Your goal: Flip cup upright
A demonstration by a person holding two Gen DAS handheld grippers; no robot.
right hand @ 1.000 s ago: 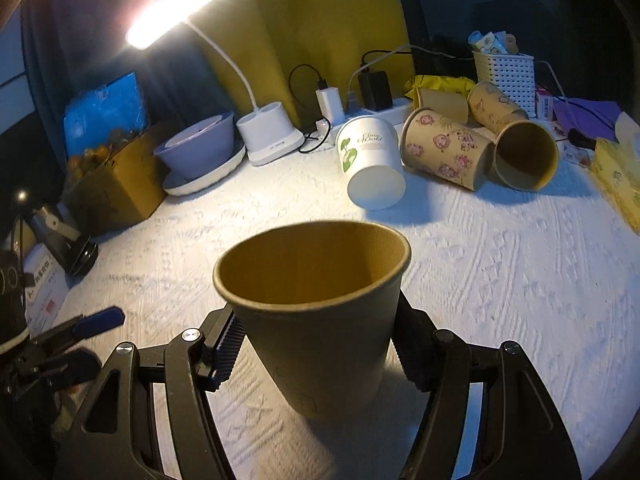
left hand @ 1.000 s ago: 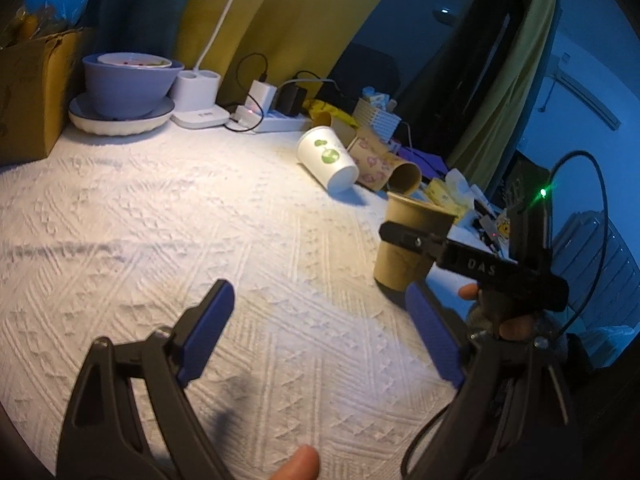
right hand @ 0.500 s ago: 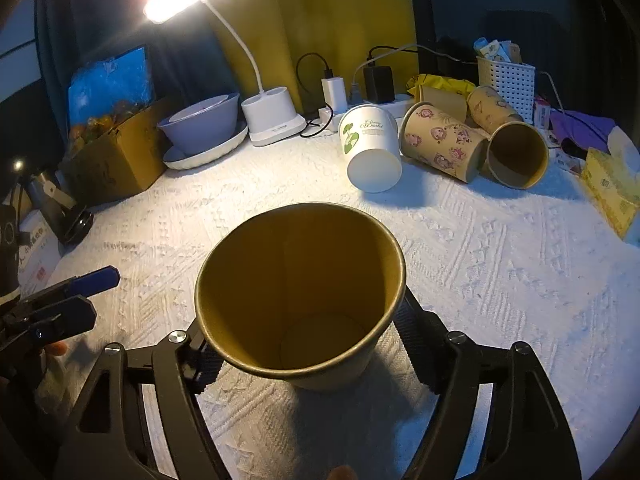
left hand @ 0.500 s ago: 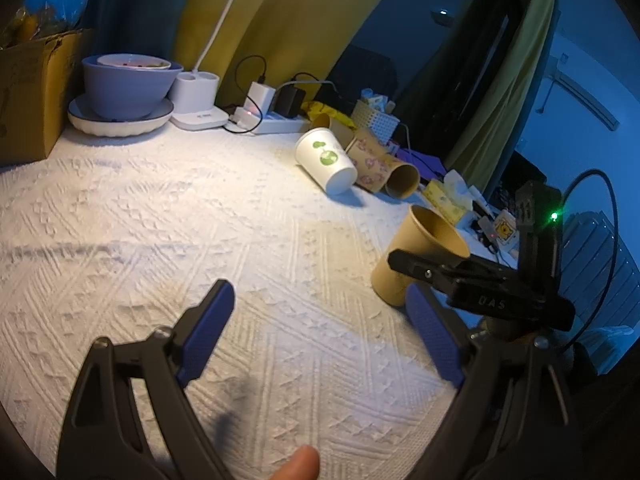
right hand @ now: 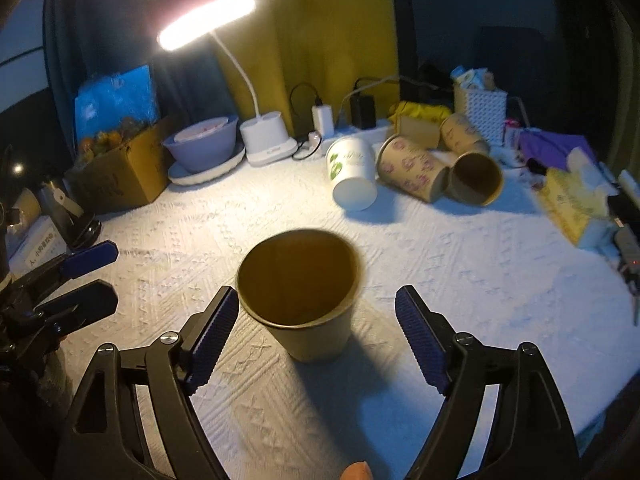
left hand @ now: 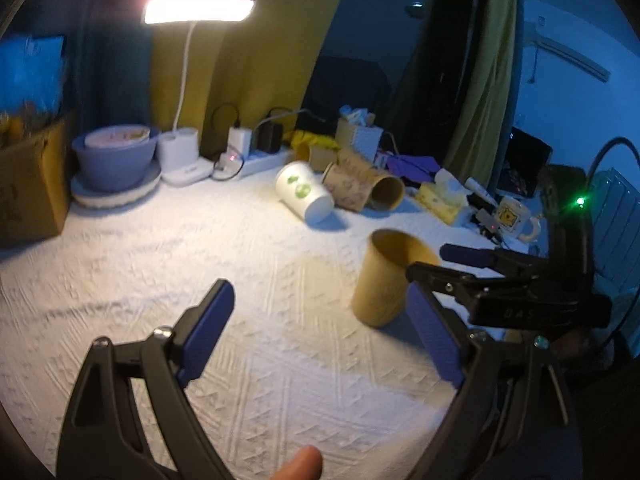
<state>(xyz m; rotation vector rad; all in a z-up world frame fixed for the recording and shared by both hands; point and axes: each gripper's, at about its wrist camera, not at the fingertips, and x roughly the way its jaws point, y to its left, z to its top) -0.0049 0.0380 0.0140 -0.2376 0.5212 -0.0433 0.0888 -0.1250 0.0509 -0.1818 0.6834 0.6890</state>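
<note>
Dim, lamp-lit room: white textured cloth-covered table (right hand: 460, 264) with a lit white desk lamp (right hand: 260, 128), a purple bowl (right hand: 202, 148) and three more paper cups lying on their sides (right hand: 412, 168) at the back. Plain brown paper cup (right hand: 300, 292) stands mouth-up, seemingly a bit tilted (blurry), between the spread-apart fingers of the right gripper (right hand: 316, 332), not touched. Left gripper (left hand: 320, 336) is also spread and empty; risk is a finger clipping the light cup on pull-back and tipping it.

Brown cup (left hand: 386, 278) upright (tongs (left hand: 320, 332) apart).
</note>
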